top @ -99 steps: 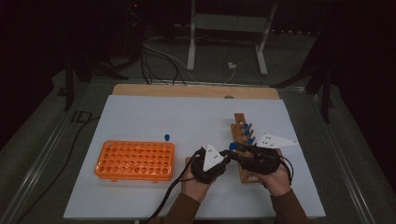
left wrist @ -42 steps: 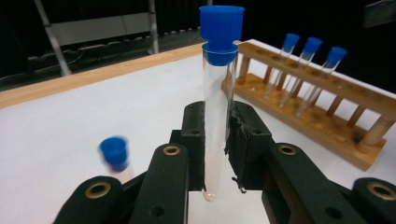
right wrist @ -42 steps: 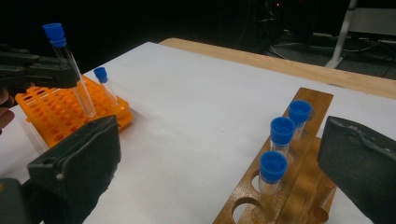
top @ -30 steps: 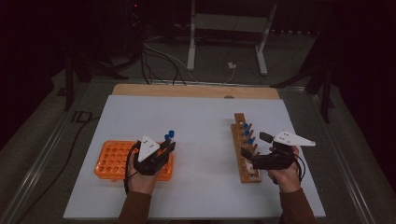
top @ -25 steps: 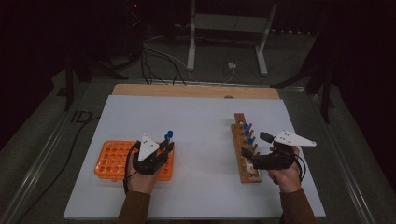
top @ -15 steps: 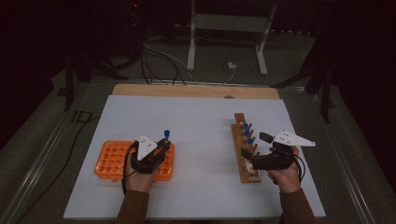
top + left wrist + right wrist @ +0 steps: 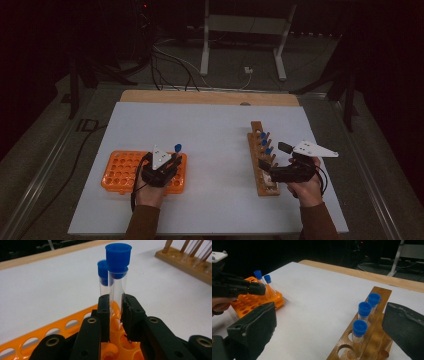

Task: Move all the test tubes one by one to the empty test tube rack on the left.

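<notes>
My left gripper (image 7: 169, 161) is shut on a clear test tube with a blue cap (image 7: 118, 255), held upright over the orange rack (image 7: 120, 172). Its lower end is hidden behind the jaws. A second blue-capped tube (image 7: 103, 273) stands in that rack just behind it. From the right gripper view the left gripper (image 7: 260, 288) holds the held tube (image 7: 258, 277) beside the other tube (image 7: 268, 281). My right gripper (image 7: 273, 160) stands open by the wooden rack (image 7: 259, 165), nothing between its fingers. Three blue-capped tubes (image 7: 364, 310) stand in the wooden rack.
Both racks rest on a white table sheet (image 7: 215, 135), with a wooden strip (image 7: 210, 97) along its far edge. Beyond the table are cables and a metal stand (image 7: 240, 30) on a dark floor. Open sheet lies between the two racks.
Since the oldest frame my left gripper has gone from the wooden rack to the orange rack with a tube. Over the last second the tube sank slightly; the right hand stayed still.
</notes>
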Available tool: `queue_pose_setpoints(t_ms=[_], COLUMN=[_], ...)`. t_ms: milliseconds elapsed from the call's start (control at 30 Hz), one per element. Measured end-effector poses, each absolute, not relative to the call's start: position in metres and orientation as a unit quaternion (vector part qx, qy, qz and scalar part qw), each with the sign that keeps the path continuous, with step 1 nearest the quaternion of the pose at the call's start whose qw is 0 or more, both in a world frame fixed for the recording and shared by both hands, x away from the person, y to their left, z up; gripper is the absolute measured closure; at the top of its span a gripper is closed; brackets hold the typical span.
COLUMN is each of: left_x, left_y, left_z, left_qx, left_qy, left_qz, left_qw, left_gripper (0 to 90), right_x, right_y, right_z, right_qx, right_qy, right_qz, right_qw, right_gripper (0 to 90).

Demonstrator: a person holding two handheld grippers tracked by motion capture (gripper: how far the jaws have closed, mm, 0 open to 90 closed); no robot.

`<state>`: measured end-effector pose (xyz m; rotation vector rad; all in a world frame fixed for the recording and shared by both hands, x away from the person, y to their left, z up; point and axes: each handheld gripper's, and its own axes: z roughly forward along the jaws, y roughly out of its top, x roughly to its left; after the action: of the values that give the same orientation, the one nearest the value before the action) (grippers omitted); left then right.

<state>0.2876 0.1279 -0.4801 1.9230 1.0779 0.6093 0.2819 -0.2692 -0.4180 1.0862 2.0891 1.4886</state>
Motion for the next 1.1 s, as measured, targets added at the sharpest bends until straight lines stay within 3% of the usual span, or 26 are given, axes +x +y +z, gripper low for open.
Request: queue_pose_setpoints(t_ms=[933,1100], left_x=[0.288,0.288], left_y=[0.118,0.122], left_z=[-0.486,-0.487], left_qx=[0.789,0.782], left_qy=[0.426,0.436], left_qz=[0.243,0.23], left_qw=[0.369,0.381], left_gripper=[77.6,71.3], right_x=[0.282,0.282], right_y=[-0.268,-0.268], right_z=[-0.42,-0.42], right_qx=[0.381,0.381], right_qy=[0.743,0.742], right_qz=[0.522,0.523], right_qw=[0.173,0.174], right_gripper=[0.1,0.1])
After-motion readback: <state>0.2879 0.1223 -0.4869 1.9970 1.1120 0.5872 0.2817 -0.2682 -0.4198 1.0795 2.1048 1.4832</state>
